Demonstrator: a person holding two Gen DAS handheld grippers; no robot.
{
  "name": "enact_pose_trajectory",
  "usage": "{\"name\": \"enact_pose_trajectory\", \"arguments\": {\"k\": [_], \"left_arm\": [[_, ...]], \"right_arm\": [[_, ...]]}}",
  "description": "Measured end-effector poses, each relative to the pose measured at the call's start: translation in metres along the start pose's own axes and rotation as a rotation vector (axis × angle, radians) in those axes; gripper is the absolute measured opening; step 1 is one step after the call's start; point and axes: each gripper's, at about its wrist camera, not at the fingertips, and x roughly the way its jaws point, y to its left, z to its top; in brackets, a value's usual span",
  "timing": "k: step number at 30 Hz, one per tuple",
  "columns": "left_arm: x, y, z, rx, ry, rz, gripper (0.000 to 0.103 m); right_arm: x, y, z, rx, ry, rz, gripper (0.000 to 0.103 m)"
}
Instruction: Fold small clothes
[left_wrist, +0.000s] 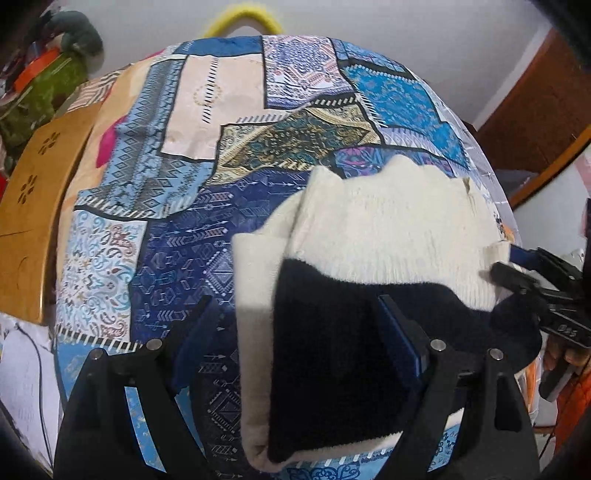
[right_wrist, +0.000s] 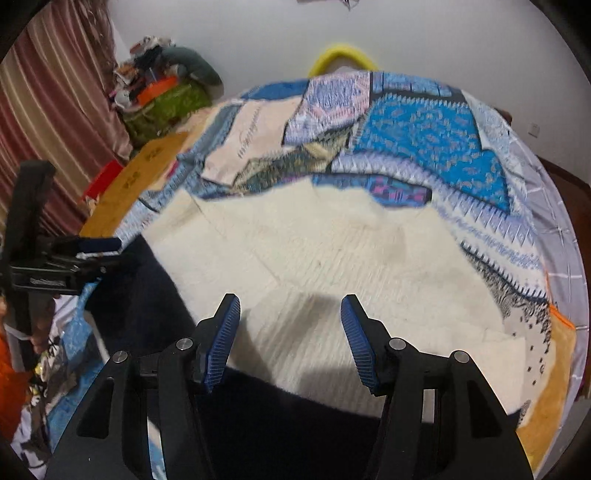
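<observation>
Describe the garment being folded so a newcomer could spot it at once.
Start at the bed with the blue patchwork sheet. On its near right part lies a cream knitted sweater with a dark navy band. It is the only plain, fuzzy thing on that busy print.

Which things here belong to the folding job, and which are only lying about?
For the job: cream and black knitted garment, left tool, right tool, blue patchwork bedsheet.
Lying about: yellow foam ring, carved wooden board, green patterned bag.
</observation>
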Motion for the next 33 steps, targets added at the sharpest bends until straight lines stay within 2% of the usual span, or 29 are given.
{"name": "enact_pose_trajectory", "arguments": {"k": [1,3,4,5,6,7,9,11,13,14,20,24,25,26,28,31,32,33], "left_arm": [[0.001,0.0,0.0,0.003,-0.002,-0.003,0.085],[0.003,-0.002,0.001,0.011,-0.007,-0.017,0.085],[0.005,-0.002,0.002,0.013,-0.009,-0.032,0.083],[0.007,-0.003,0.003,0.013,-0.008,-0.047,0.081],[0.01,-0.003,0.005,0.013,-0.002,-0.054,0.073],[0.013,-0.004,0.006,0.015,0.006,-0.058,0.062],[0.017,-0.007,0.009,0.019,0.009,-0.07,0.046],[0.019,-0.008,0.011,0.024,-0.006,-0.076,0.035],[0.018,-0.009,0.013,0.026,-0.025,-0.066,0.015],[0.017,-0.008,0.014,0.021,-0.039,-0.065,0.012],[-0.001,0.003,0.012,-0.011,-0.131,-0.018,0.01],[-0.009,0.014,0.006,-0.037,-0.156,0.02,0.009],[-0.009,0.017,0.005,-0.039,-0.155,0.032,0.008],[-0.007,0.021,0.003,-0.048,-0.148,0.058,0.002],[-0.001,0.028,0.0,-0.061,-0.127,0.098,0.0],[0.004,0.042,-0.007,-0.084,-0.086,0.078,0.0],[0.003,0.044,-0.009,-0.08,-0.084,0.086,0.0],[0.001,0.045,-0.01,-0.076,-0.085,0.092,0.0]], "right_arm": [[0.003,-0.001,-0.002,0.001,0.008,-0.006,0.042],[0.008,-0.005,-0.006,0.007,0.016,-0.018,0.026],[0.008,-0.007,-0.007,0.016,0.012,-0.019,0.022],[0.008,-0.008,-0.007,0.023,0.006,-0.021,0.013],[0.006,-0.008,-0.008,0.025,0.0,-0.027,0.009],[0.005,-0.008,-0.008,0.025,-0.01,-0.033,0.009],[0.003,-0.005,-0.006,0.013,-0.027,-0.045,0.007],[0.002,-0.001,-0.003,-0.007,-0.038,-0.06,0.006],[0.001,0.003,0.001,-0.02,-0.063,-0.081,0.006],[-0.001,0.004,0.004,-0.022,-0.074,-0.083,0.006],[-0.009,0.005,0.026,0.011,-0.149,-0.097,0.006],[-0.002,0.005,0.033,0.033,-0.154,-0.091,0.006],[0.002,0.005,0.033,0.035,-0.146,-0.093,0.006],[0.007,0.005,0.032,0.038,-0.134,-0.092,0.006],[0.015,0.004,0.029,0.053,-0.118,-0.098,0.007],[0.022,-0.003,0.023,0.089,-0.102,-0.073,0.01],[0.023,-0.005,0.021,0.101,-0.096,-0.071,0.012],[0.021,-0.007,0.019,0.113,-0.095,-0.061,0.02]]}}
